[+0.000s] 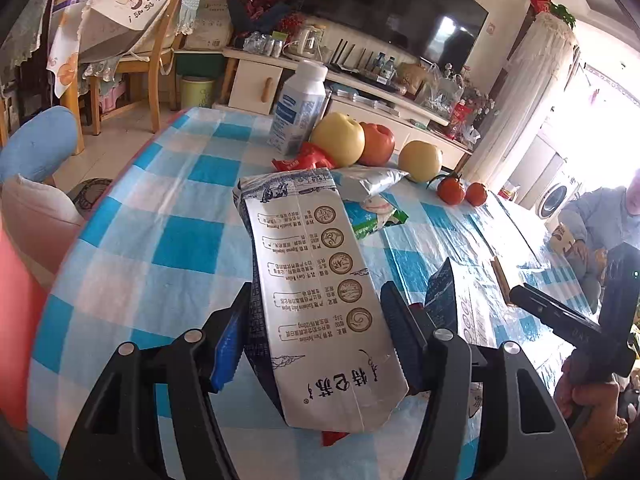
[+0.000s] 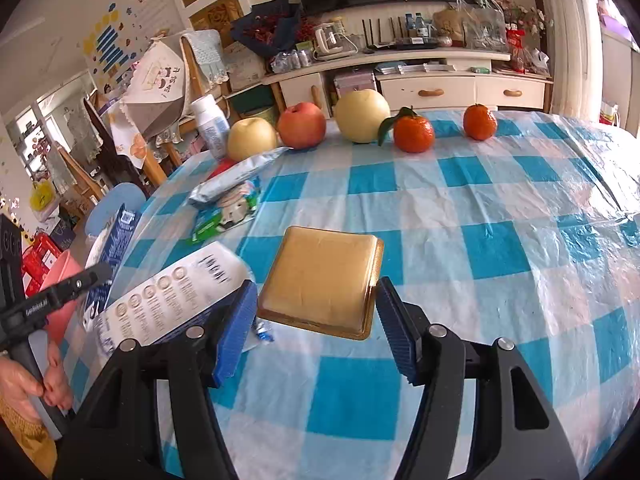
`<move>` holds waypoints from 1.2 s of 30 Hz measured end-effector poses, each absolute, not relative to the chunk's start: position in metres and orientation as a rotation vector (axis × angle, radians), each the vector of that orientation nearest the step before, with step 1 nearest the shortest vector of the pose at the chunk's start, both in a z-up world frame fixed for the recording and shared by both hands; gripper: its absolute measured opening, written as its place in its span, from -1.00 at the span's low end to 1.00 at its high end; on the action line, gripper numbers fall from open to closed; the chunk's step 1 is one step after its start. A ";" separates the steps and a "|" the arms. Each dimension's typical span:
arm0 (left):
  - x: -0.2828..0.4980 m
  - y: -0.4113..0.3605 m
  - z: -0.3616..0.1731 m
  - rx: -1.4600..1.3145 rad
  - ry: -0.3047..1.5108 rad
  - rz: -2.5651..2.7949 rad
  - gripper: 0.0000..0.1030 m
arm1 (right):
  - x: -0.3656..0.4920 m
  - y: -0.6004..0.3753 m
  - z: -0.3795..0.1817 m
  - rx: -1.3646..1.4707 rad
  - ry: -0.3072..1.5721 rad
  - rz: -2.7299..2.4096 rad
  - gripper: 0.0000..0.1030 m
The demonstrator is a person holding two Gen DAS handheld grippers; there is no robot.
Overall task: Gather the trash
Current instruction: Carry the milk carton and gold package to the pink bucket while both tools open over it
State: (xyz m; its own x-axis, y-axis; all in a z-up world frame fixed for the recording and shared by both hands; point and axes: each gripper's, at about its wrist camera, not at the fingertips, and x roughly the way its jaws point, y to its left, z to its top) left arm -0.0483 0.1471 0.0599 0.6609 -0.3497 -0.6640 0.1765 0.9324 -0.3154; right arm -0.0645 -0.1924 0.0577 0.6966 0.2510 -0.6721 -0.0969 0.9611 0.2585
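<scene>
A dark TV (image 1: 394, 12) hangs at twelve o'clock above a cream cabinet (image 2: 424, 88). Wooden chairs (image 1: 148, 60) stand at ten o'clock on pale floor tiles (image 1: 108, 148). Bright window light (image 1: 592, 120) floods three o'clock.

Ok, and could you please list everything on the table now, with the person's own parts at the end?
milk cartons: 2, white and dark blue; one gripped in the left gripper, one lying between the grippers
tray: 1, golden; gripped in the right gripper
wrappers: 3; silver, green-white, red; near the fruit
bottle: 1, white-blue; far edge
yellow fruits: 2; far row
red apple: 1; between them
tangerines: 2, orange; far row
tablecloth: 1, blue-white checked
left gripper: black, blue pads
right gripper: black, blue pads
hands: 2; left hand, right hand, on the handles
</scene>
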 end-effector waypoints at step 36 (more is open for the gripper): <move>-0.062 0.254 0.107 -0.306 0.692 -0.157 0.25 | -0.091 -0.010 0.143 0.029 0.637 0.446 0.21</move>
